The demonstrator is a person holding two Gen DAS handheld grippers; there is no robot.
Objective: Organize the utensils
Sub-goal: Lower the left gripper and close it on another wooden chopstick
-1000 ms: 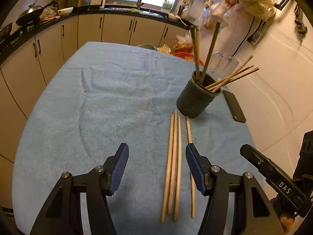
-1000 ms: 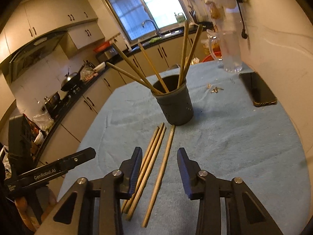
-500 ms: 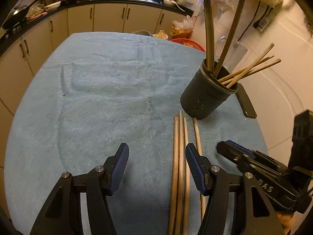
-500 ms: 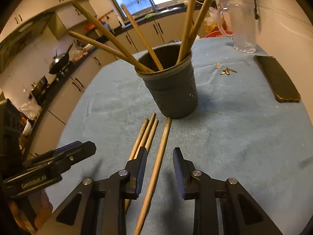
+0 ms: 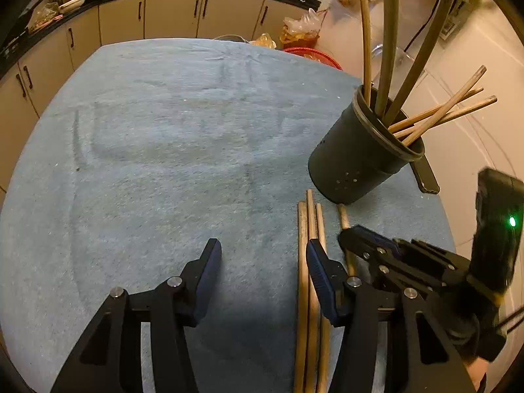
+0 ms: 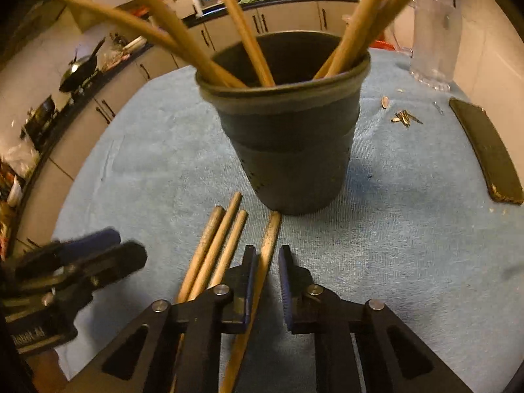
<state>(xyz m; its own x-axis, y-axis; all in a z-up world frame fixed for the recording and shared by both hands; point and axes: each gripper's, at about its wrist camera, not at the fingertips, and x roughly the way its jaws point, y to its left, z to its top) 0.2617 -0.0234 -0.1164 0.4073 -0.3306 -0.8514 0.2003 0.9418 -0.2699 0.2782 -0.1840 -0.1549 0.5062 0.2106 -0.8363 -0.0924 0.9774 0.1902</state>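
Observation:
A dark utensil cup (image 6: 288, 131) stands on the blue cloth and holds several wooden chopsticks; it also shows in the left wrist view (image 5: 357, 160). Three chopsticks (image 6: 216, 249) lie side by side in front of it, and a single chopstick (image 6: 267, 245) lies just right of them. My right gripper (image 6: 266, 262) straddles the single chopstick, jaws narrowed around it with a small gap on the right side. My left gripper (image 5: 262, 258) is open and empty over bare cloth, its right finger over the three chopsticks (image 5: 309, 281).
A black phone (image 6: 488, 154) lies on the cloth at right. Small scraps (image 6: 404, 118) and a clear glass jug (image 6: 432, 42) are behind the cup. Kitchen cabinets (image 5: 170, 16) and a counter run beyond the table's far edge.
Both grippers have moved forward toward the cup. My right gripper has lowered over the single chopstick and its jaws have narrowed around it.

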